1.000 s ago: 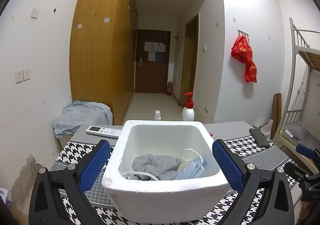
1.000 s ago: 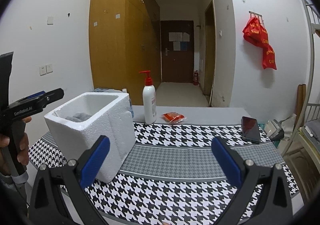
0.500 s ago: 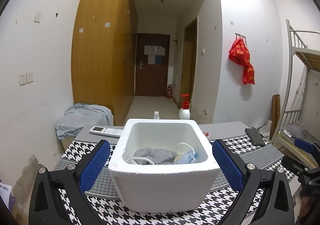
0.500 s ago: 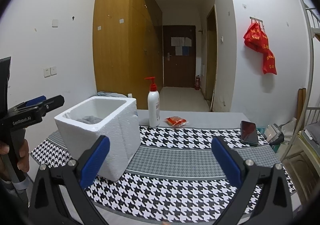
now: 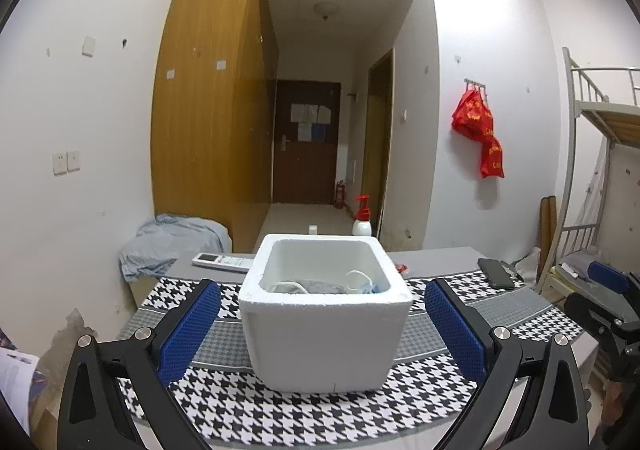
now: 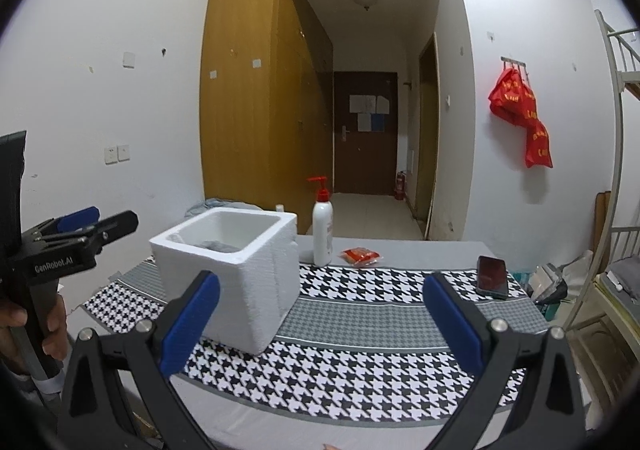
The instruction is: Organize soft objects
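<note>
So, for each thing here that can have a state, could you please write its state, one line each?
left gripper: open, empty
right gripper: open, empty
foam box: upright, no lid, on the table
grey cloth: lying inside the box
face mask: inside the box, beside the cloth
pump bottle: upright
phone: lying flat, screen dark
red packet: lying flat
door: closed

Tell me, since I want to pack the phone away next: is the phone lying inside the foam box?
No, the phone lies on the tablecloth, well apart from the foam box.
</note>
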The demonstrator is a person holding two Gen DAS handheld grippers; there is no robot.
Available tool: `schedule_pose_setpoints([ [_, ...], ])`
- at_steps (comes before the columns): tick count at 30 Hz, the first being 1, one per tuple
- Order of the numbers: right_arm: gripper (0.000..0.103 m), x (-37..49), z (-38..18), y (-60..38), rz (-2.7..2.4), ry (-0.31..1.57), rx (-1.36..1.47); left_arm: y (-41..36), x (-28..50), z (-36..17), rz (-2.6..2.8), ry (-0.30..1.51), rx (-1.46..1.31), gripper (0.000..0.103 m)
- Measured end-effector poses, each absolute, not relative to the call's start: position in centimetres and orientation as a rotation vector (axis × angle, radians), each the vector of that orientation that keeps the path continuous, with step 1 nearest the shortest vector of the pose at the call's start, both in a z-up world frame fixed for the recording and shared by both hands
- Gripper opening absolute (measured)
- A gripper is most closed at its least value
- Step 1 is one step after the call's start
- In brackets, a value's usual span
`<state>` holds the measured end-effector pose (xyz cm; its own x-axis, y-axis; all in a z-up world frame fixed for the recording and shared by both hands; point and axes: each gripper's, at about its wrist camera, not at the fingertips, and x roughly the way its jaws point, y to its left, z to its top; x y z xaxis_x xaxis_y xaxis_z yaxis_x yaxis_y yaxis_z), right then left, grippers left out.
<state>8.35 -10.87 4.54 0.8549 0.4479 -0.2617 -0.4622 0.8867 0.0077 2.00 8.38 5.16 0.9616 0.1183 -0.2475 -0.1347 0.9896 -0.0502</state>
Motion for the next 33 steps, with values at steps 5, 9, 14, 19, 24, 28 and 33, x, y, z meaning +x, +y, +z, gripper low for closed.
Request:
schedule_pose_setpoints([
  [5,0.103,6.1,4.6,-11.2,0.493,0.236,-0.048,7.2,-0.6,5.3,0.122,0.229,-0.058,0.102],
  [9,0.103,4.7,4.2,-11.7,0.497,0.234,-0.034,6.3,-2.7,4.9,0.116,0.221,-0.053,0.102],
  [14,0.103,2.9,4.2,-12.1,0.501,0.215,-0.032,5.6,-4.6,4.4,0.110,0.214,-0.048,0.102],
  [19,0.103,1.1,4.1,-12.2,0.504,0.190,-0.040,5.3,-6.5,3.8,0.118,0.198,-0.049,0.102],
  [24,0.103,0.0,3.5,-12.2,0.502,0.176,-0.047,5.2,-8.0,2.8,0.131,0.172,-0.051,0.102],
  [28,0.103,-0.5,2.7,-12.3,0.502,0.173,-0.046,4.9,-8.8,1.7,0.149,0.155,-0.032,0.102],
  [33,0.103,-1.3,0.9,-12.3,0.502,0.177,-0.052,4.5,-9.6,-0.2,0.139,0.161,-0.013,0.102],
])
